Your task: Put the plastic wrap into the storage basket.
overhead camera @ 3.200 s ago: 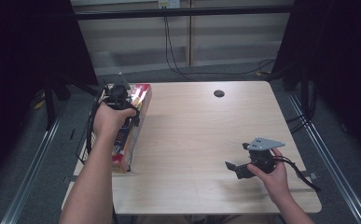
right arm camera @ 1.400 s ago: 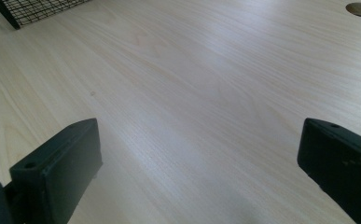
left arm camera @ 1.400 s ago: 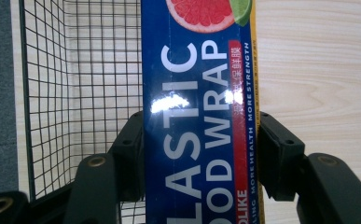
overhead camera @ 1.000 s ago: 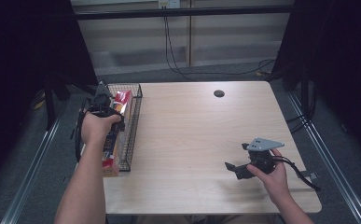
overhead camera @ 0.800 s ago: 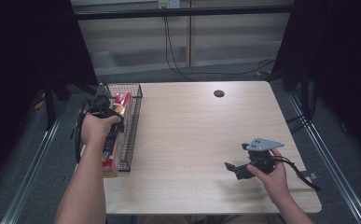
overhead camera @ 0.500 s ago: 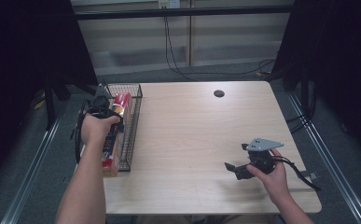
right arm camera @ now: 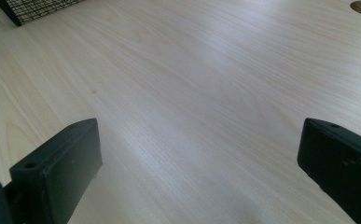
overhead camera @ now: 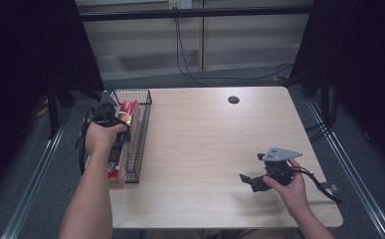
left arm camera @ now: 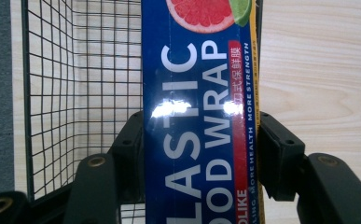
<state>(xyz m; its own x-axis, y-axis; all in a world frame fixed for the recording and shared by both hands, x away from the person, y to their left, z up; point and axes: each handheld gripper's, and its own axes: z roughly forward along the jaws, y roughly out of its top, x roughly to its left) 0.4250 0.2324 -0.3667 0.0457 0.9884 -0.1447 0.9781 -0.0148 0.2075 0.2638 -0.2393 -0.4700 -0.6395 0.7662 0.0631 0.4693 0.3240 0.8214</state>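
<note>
we hold a plastic wrap box over a wire basket at a wooden table (overhead camera: 210,129)
the wire basket (overhead camera: 143,139) sits at the table's left edge; our left gripper (left arm camera: 199,154) pinches the long blue plastic wrap box (left arm camera: 199,93) above it, while our right gripper (right arm camera: 197,172) rests spread wide, well apart on the right

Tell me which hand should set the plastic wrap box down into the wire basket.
Left. The left tongs already clamp the plastic wrap box over the wire basket. The right tongs sit open and empty across the table.
</note>
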